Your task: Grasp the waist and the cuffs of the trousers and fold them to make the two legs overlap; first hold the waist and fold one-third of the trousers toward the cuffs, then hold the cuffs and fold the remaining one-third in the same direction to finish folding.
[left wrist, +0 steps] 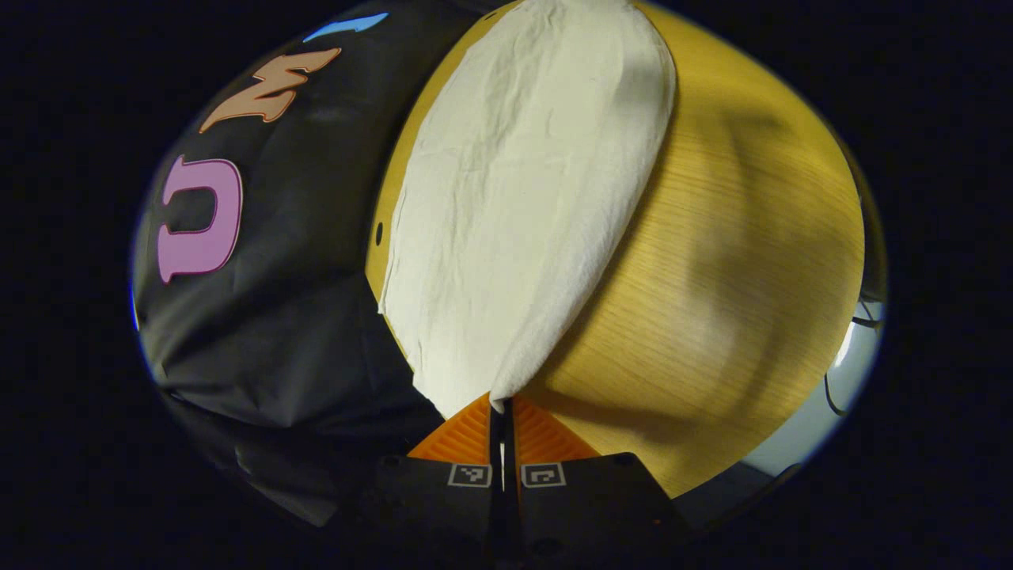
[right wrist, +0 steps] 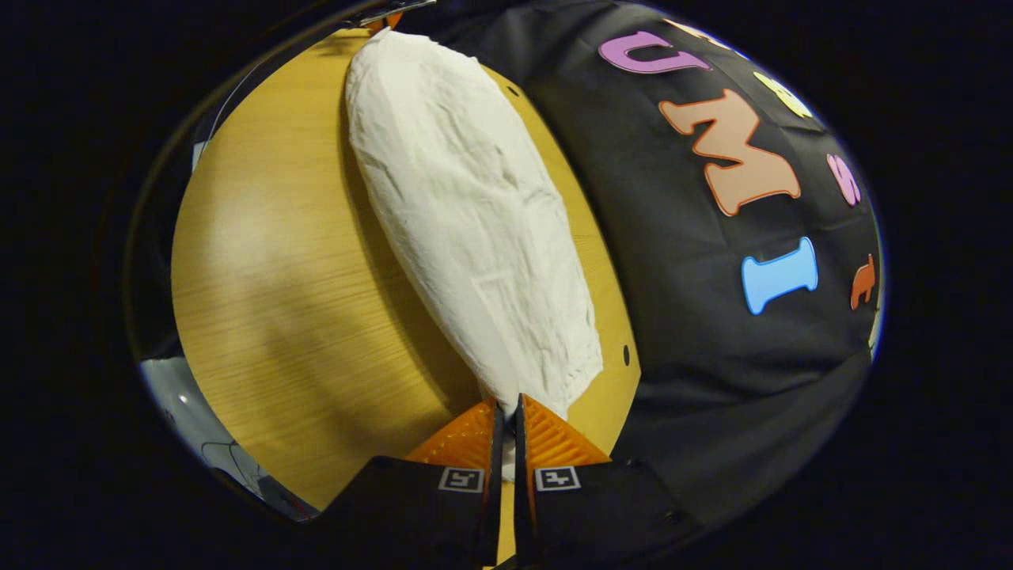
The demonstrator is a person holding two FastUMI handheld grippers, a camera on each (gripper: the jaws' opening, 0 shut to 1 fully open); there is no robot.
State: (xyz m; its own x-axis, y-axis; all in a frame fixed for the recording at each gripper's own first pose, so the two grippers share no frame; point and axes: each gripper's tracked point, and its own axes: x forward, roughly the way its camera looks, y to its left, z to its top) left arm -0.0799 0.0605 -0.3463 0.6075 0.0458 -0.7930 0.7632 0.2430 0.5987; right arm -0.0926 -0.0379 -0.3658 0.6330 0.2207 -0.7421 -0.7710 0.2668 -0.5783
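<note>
White trousers (left wrist: 522,198) lie stretched along a wooden table (left wrist: 736,261), one end pinched in each gripper. In the left gripper view my left gripper (left wrist: 500,405) is shut on the near corner of the cloth, which rises from the table into its fingers. In the right gripper view the trousers (right wrist: 467,206) run away from me, and my right gripper (right wrist: 505,408) is shut on their near end, with a strip of cloth between the fingers. The other gripper (right wrist: 388,17) peeks out at the far end of the cloth. I cannot tell which end is the waist.
The booth's black cloth wall (left wrist: 277,317) hangs close along one long side of the table (right wrist: 277,261). The trousers lie near that edge. Bare wood stretches on the other side. A pale floor (left wrist: 839,380) with a cable shows past the table rim.
</note>
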